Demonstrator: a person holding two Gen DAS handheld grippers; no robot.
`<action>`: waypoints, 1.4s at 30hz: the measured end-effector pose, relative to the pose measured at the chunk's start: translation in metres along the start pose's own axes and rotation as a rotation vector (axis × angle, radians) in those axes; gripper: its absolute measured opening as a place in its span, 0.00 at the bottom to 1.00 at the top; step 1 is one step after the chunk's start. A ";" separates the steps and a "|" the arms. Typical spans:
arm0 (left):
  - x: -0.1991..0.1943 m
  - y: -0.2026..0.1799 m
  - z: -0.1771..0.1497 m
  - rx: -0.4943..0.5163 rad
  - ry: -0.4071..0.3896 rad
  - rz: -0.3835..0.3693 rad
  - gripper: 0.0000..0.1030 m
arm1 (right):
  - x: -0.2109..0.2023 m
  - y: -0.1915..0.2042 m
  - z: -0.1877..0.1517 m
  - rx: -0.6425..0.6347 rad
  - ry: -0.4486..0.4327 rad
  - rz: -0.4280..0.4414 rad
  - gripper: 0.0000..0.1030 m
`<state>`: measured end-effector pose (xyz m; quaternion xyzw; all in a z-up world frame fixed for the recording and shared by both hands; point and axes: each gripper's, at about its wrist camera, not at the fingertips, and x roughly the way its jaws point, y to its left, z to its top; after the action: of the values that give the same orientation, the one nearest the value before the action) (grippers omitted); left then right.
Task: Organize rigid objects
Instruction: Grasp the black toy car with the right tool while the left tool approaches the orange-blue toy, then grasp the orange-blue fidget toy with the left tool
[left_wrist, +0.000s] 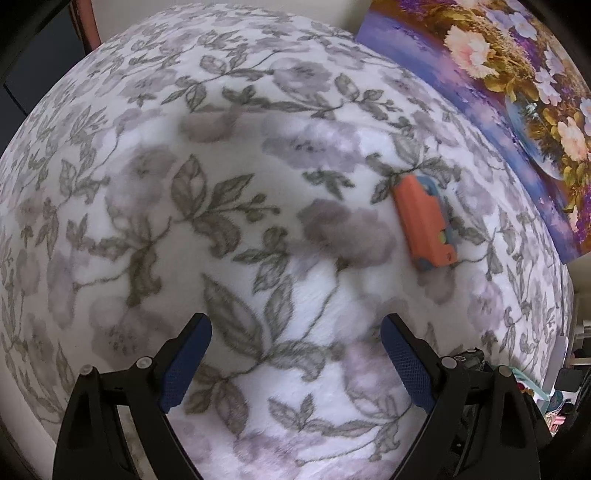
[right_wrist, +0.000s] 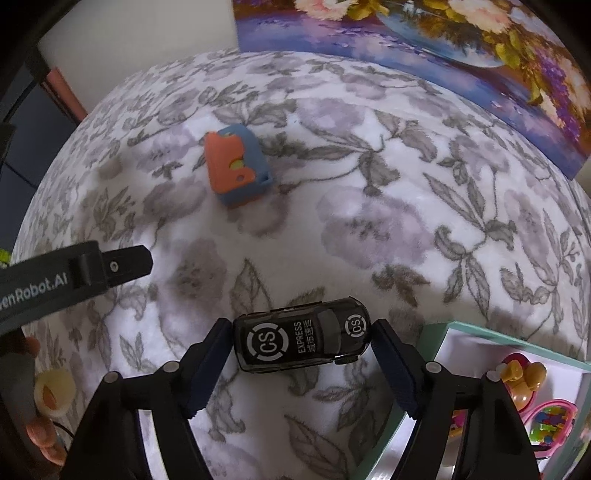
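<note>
A black toy car (right_wrist: 301, 339) marked "CS EXPRESS" lies on its wheels on the floral blanket (right_wrist: 369, 221). My right gripper (right_wrist: 301, 334) points down over it, its blue pads touching the car's two ends. Farther off to the left lies an orange and blue block (right_wrist: 236, 166), seen too in the left wrist view as the orange and blue block (left_wrist: 424, 221), up and to the right. My left gripper (left_wrist: 295, 332) hangs open over bare blanket (left_wrist: 221, 184) with nothing between its fingers; one of its fingers (right_wrist: 122, 264) shows at the left in the right wrist view.
A teal-rimmed white box (right_wrist: 439, 354) with colourful toys (right_wrist: 524, 376) stands right of the car. A flower painting (right_wrist: 443, 48) leans along the blanket's far edge, also the painting (left_wrist: 517, 92). A person's hand (right_wrist: 37, 424) is at the lower left.
</note>
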<state>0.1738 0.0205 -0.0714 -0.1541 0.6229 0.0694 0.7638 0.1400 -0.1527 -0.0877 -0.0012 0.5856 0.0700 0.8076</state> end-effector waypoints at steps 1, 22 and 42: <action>0.001 -0.003 0.002 0.001 -0.004 -0.005 0.90 | 0.000 -0.001 0.002 0.010 -0.006 -0.001 0.77; 0.032 -0.076 0.050 0.069 -0.086 -0.133 0.87 | -0.033 -0.071 0.039 0.340 -0.210 -0.037 0.77; 0.026 -0.096 0.038 0.201 -0.152 -0.013 0.44 | -0.029 -0.092 0.027 0.392 -0.174 -0.013 0.77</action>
<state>0.2435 -0.0604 -0.0755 -0.0753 0.5661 0.0132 0.8208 0.1674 -0.2450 -0.0586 0.1582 0.5161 -0.0504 0.8403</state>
